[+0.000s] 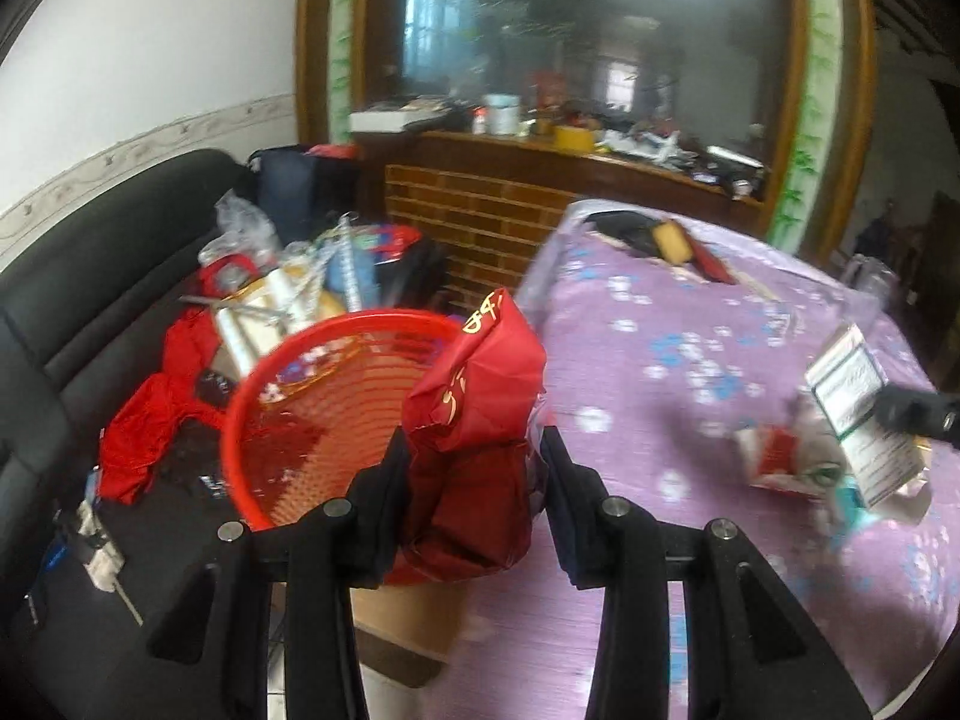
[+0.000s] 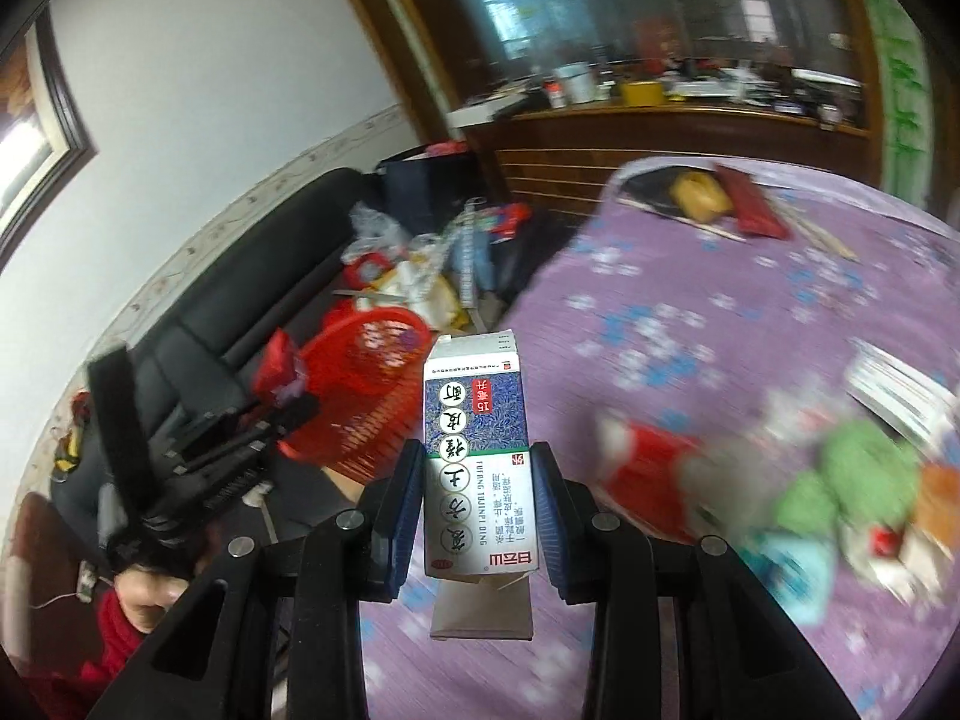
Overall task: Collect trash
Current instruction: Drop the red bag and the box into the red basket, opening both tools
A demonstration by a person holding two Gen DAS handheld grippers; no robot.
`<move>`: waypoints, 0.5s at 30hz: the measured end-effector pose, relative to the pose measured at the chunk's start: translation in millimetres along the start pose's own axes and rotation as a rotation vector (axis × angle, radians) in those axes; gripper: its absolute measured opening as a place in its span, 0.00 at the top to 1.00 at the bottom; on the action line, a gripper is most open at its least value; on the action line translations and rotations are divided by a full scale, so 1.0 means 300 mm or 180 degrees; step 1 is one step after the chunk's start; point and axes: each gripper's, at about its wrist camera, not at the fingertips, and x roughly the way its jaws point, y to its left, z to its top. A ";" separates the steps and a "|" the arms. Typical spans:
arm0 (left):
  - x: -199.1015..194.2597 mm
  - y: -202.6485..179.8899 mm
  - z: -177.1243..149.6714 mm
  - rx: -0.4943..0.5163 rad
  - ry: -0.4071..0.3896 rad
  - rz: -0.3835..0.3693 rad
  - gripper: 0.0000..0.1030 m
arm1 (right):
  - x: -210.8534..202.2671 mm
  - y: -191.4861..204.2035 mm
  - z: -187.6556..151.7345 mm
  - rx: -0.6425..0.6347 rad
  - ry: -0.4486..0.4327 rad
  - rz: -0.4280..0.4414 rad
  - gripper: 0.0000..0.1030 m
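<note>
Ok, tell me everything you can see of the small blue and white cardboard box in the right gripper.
The small blue and white cardboard box is a slim upright carton. Its upper half carries a blue leafy pattern with a red patch; the lower half is white with large blue characters, printed upside down in the right wrist view. A green stripe divides the halves. Its far end flap stands slightly open. The right gripper clamps its two narrow sides, holding it clear above the purple flowered tablecloth. In the left wrist view it appears tilted and blurred.
</note>
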 end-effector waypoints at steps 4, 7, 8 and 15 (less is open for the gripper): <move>0.057 0.095 0.023 -0.0052 0.0075 0.0127 0.62 | 0.151 0.110 0.085 -0.0093 0.0128 0.0191 0.63; 0.096 0.150 0.036 -0.0104 0.0130 0.0191 0.62 | 0.266 0.172 0.139 -0.0107 0.0228 0.0303 0.63; 0.106 0.165 0.040 -0.0127 0.0144 0.0188 0.62 | 0.294 0.181 0.154 -0.0108 0.0239 0.0305 0.63; 0.112 0.220 0.063 -0.0280 0.0093 0.0147 0.31 | 0.481 0.203 0.230 0.0029 0.0311 0.0339 0.57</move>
